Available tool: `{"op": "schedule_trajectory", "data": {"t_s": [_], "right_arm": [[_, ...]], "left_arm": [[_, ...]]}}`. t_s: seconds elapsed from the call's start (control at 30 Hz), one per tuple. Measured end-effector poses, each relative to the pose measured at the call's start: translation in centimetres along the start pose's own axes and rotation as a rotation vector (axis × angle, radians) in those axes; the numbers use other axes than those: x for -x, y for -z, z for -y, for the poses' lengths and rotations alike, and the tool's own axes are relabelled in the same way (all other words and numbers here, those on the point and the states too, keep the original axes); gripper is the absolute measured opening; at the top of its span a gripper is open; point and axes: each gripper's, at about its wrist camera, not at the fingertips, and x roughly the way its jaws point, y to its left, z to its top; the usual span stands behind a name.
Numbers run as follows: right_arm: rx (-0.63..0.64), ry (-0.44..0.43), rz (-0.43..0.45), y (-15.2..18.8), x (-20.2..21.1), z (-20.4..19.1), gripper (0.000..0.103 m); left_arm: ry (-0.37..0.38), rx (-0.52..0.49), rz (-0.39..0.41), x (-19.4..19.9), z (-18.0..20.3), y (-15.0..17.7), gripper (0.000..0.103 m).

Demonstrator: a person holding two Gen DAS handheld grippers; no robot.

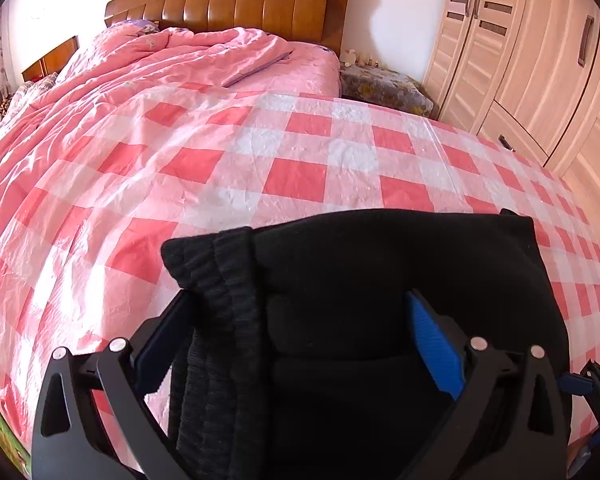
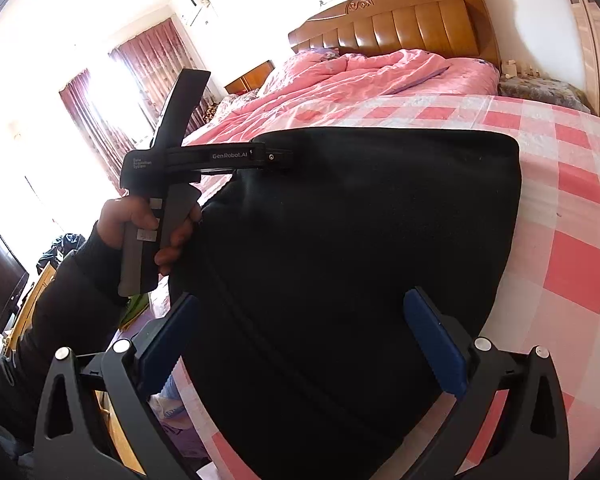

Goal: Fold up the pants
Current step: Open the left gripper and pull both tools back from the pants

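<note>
The black pants [image 1: 364, 280] lie folded in a thick stack on the pink checked sheet [image 1: 260, 152], ribbed waistband at the left. My left gripper [image 1: 300, 308] is open, its blue pads [image 1: 432, 344] on either side of the stack's near edge. In the right wrist view the pants [image 2: 360, 240] fill the middle. My right gripper [image 2: 300, 312] is open, its fingers straddling the near part of the fabric. The left gripper's body [image 2: 204, 160], held in a hand, reaches onto the pants' far left corner.
A rumpled pink quilt [image 1: 140, 72] lies toward the wooden headboard [image 1: 236, 4]. A wardrobe [image 1: 540, 60] stands at the right, a covered nightstand [image 1: 384, 88] beside the bed. Curtains [image 2: 112, 120] and a TV [image 2: 0, 280] are at the left.
</note>
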Motion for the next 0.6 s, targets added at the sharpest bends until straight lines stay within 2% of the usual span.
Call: {"op": "schedule_trajectory", "data": {"t_s": [0.3,0.4,0.47,0.5,0.53,0.6], "right_arm": [[-0.020,-0.057,0.024,0.2,0.5,0.5,0.099],[-0.045,-0.102,0.034,0.2,0.8,1.1,0.099],[-0.063,-0.104,0.030,0.1,1.2,1.3,0.099],[-0.079,-0.090,0.025,0.1,1.4,1.2,0.099],[-0.107,-0.056,0.014,-0.1,2.2,1.0,0.099],[-0.101,-0.012,0.003,-0.4,3.2,0.3,0.099]], "left_arm": [[0.029,0.038,0.011,0.1,-0.5,0.1,0.102],[0.084,0.104,0.026,0.4,-1.7,0.1,0.102],[0.121,0.193,0.073,1.2,-3.2,0.3,0.102],[0.107,0.244,0.099,1.9,-3.9,0.5,0.101],[0.064,0.317,0.149,3.3,-5.0,0.8,0.101],[-0.060,0.392,0.270,7.2,-5.7,2.0,0.101]]}}
